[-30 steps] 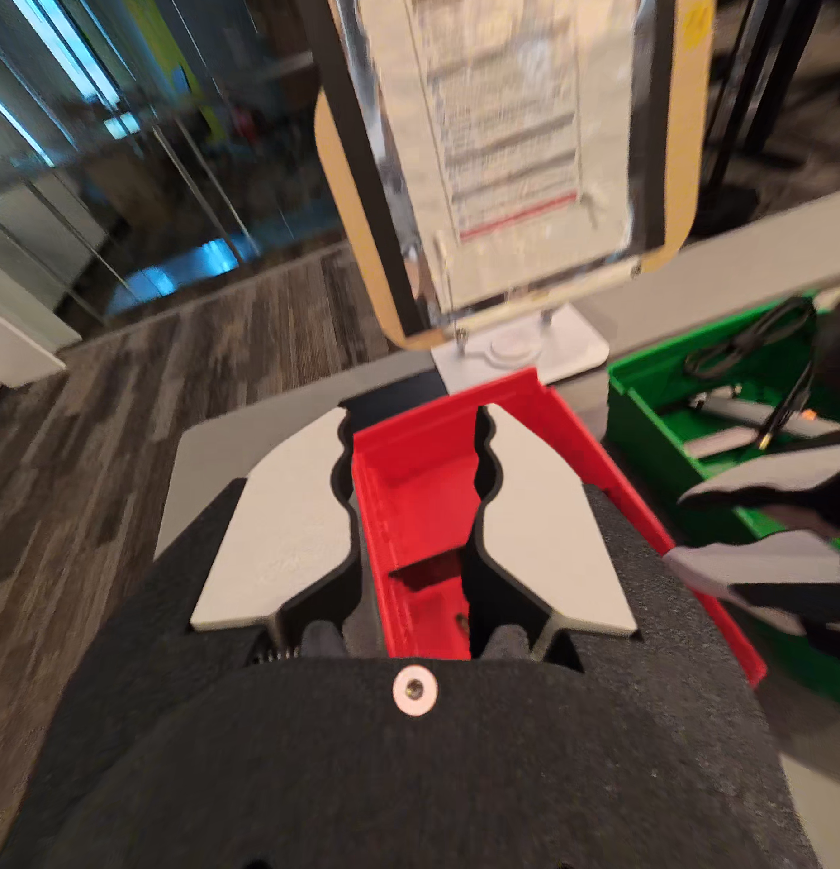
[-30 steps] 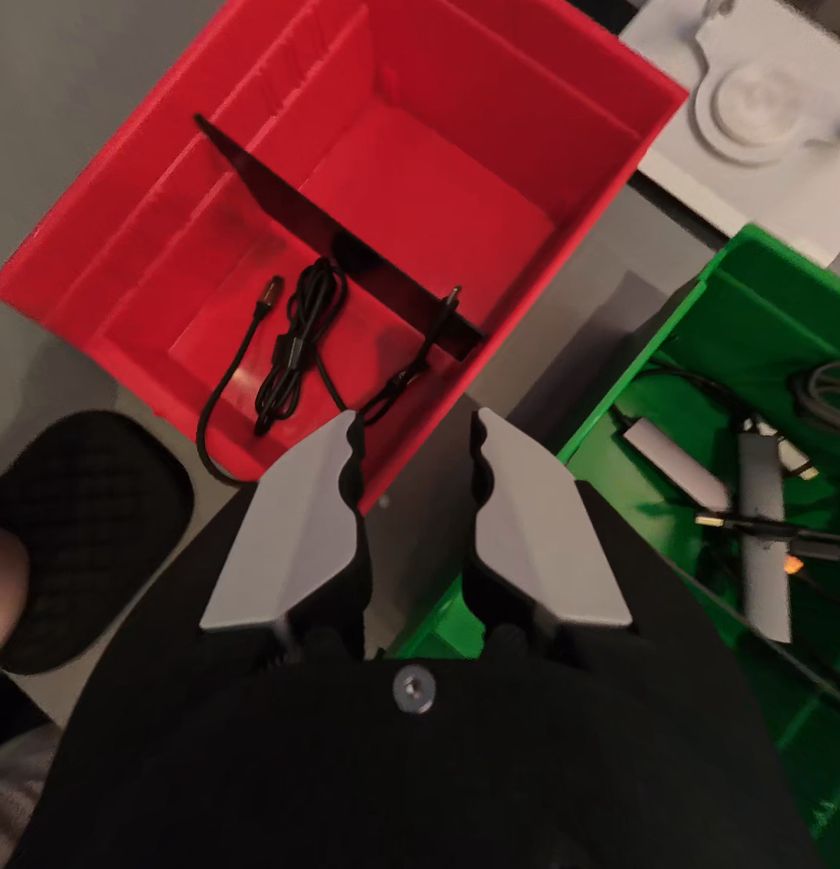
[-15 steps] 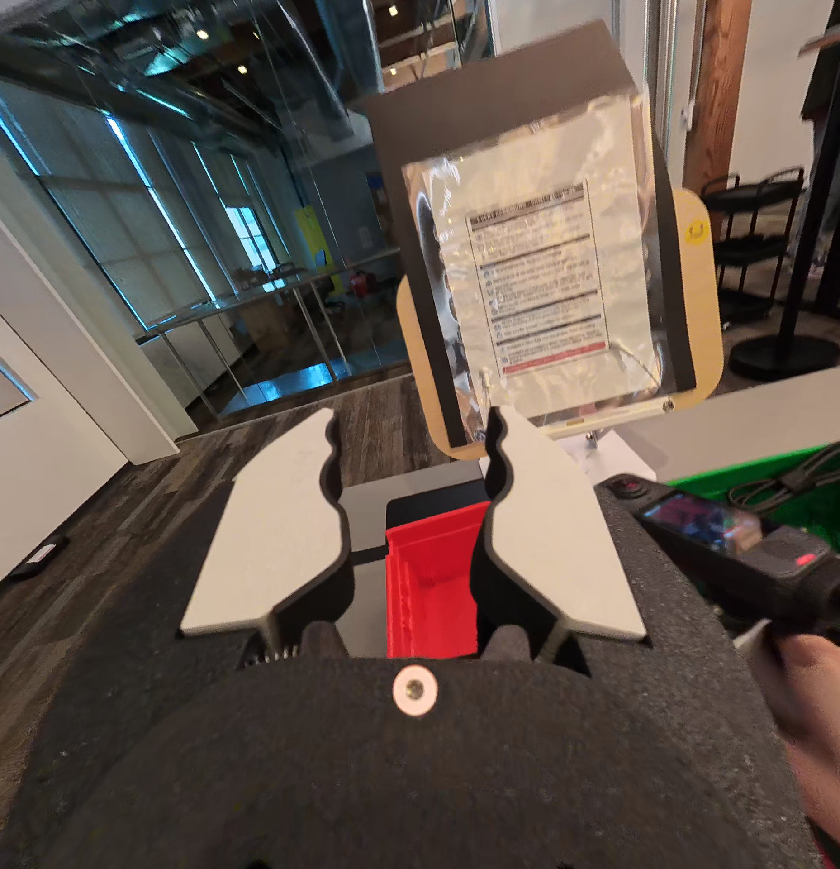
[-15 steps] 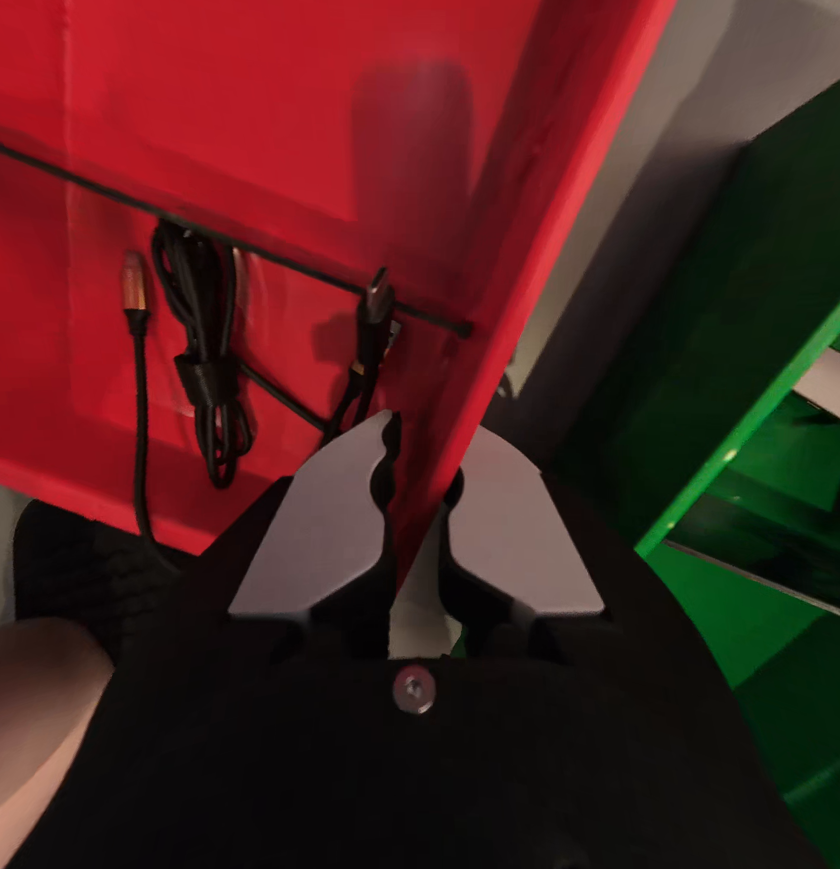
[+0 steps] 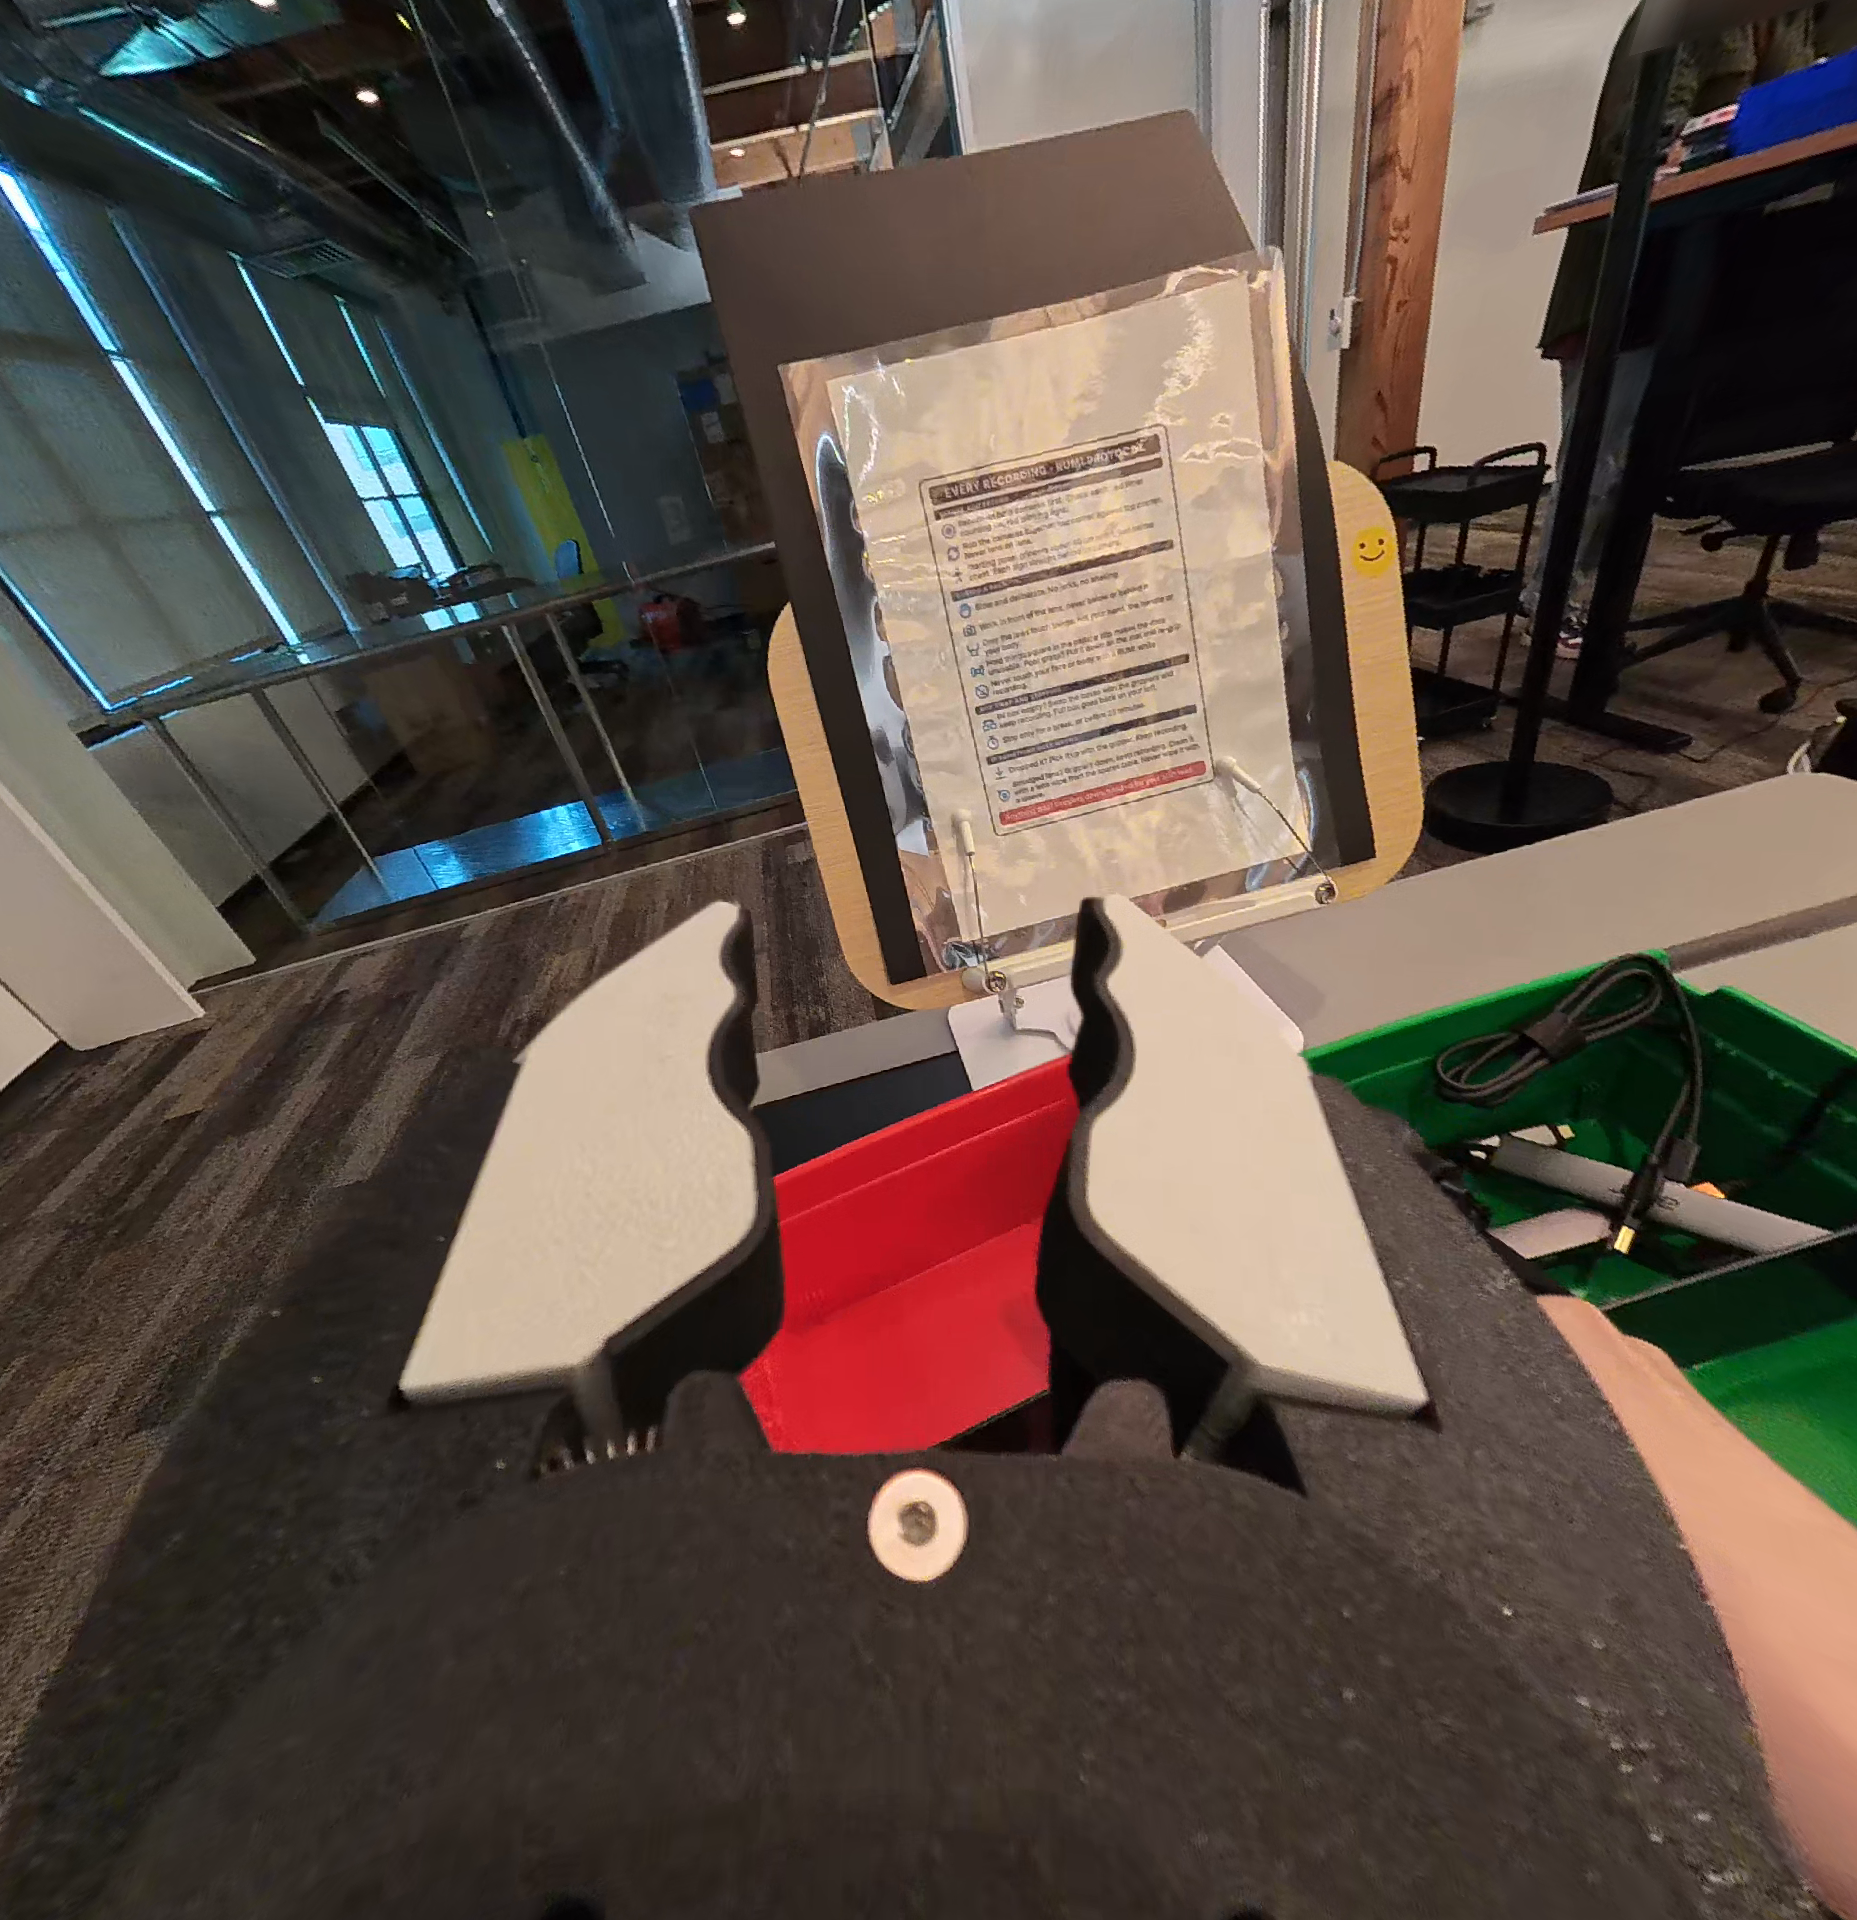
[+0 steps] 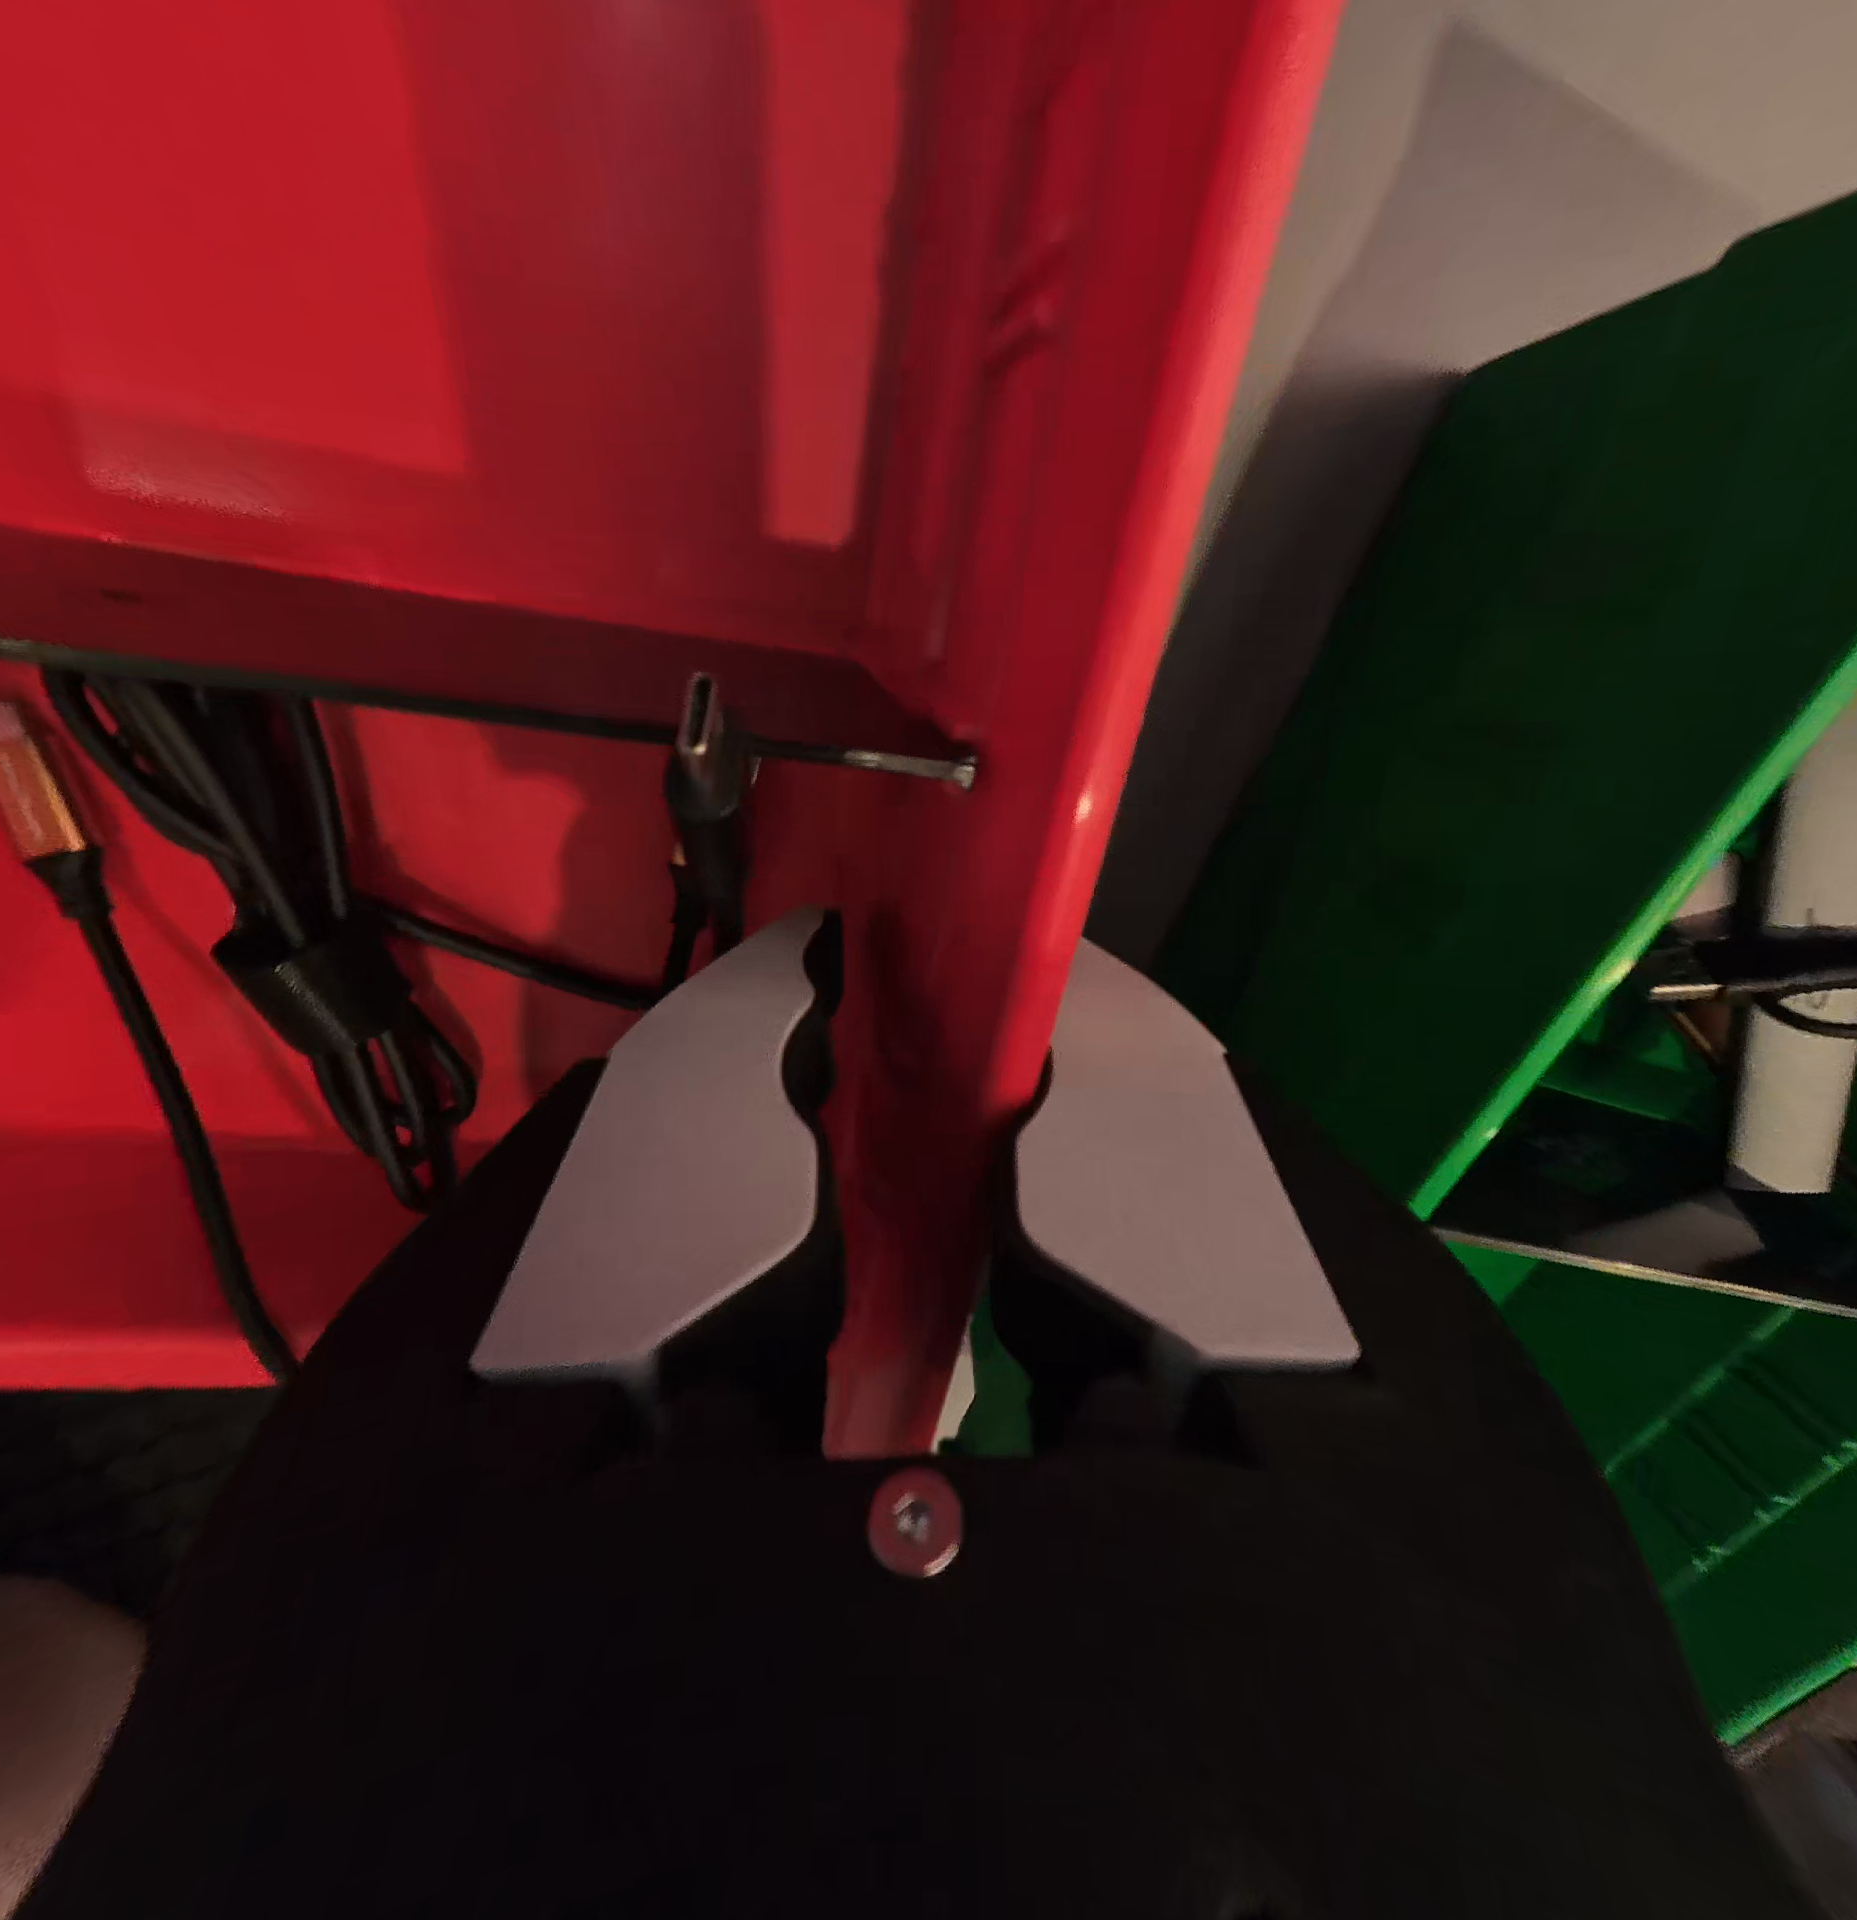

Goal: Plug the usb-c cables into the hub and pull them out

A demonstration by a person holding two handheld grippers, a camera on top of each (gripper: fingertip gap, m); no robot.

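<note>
While coiled, black cable (image 6: 311, 977) strap-bound.

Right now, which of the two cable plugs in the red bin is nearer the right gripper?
The dark plug propped on the black divider, just beyond the right gripper. The copper-coloured plug lies far left. The gripper straddles the red bin wall.

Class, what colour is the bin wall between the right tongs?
Red bin wall, clearest in the right wrist view.

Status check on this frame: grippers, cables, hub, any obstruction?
Left gripper open, empty, above red bin. Right gripper straddling red bin's side wall, grip unclear. Black cable loose inside. Hub in green bin.
</note>
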